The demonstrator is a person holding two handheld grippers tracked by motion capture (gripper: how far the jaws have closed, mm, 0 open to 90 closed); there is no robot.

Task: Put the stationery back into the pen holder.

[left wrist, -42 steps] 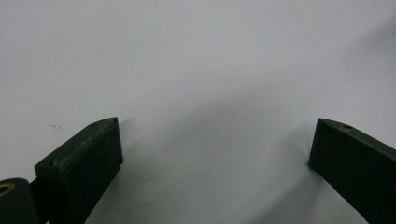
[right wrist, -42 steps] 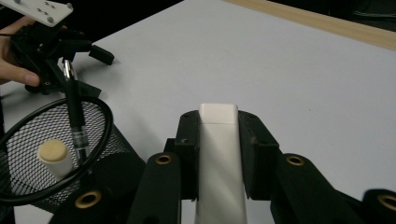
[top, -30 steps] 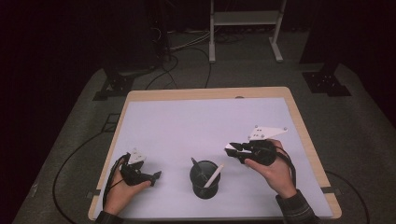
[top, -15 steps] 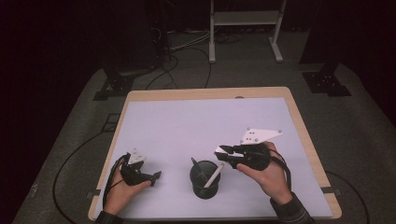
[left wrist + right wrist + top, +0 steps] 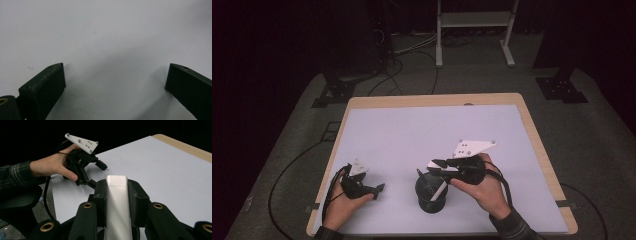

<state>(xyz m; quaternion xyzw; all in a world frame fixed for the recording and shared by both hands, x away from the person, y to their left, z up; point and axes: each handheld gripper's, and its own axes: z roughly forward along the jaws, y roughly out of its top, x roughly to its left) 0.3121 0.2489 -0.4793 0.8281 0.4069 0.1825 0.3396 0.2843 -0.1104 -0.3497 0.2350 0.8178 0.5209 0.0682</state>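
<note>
My right gripper (image 5: 433, 165) is shut on a flat white bar (image 5: 117, 202) that lies lengthwise between its jaws. In the high view its tips hang just above the far rim of a black cup (image 5: 431, 199) near the table's front edge. A white stick (image 5: 439, 189) leans inside that cup. My left gripper (image 5: 378, 188) rests low at the front left, jaws apart. In the left gripper view it (image 5: 115, 70) is open over bare white tabletop with nothing between the jaws. The right gripper view shows the left gripper (image 5: 96, 173) farther off in a hand.
The white table top (image 5: 412, 130) has a wooden rim (image 5: 432, 100). Dark floor with cables (image 5: 412, 75) and a white stand (image 5: 474, 30) lie beyond the far edge. A black cable (image 5: 282, 185) trails from the left gripper off the table's left side.
The right gripper has moved left with the white bar, from beside the cup to above its far rim. The left gripper and the stick in the cup have stayed put.
</note>
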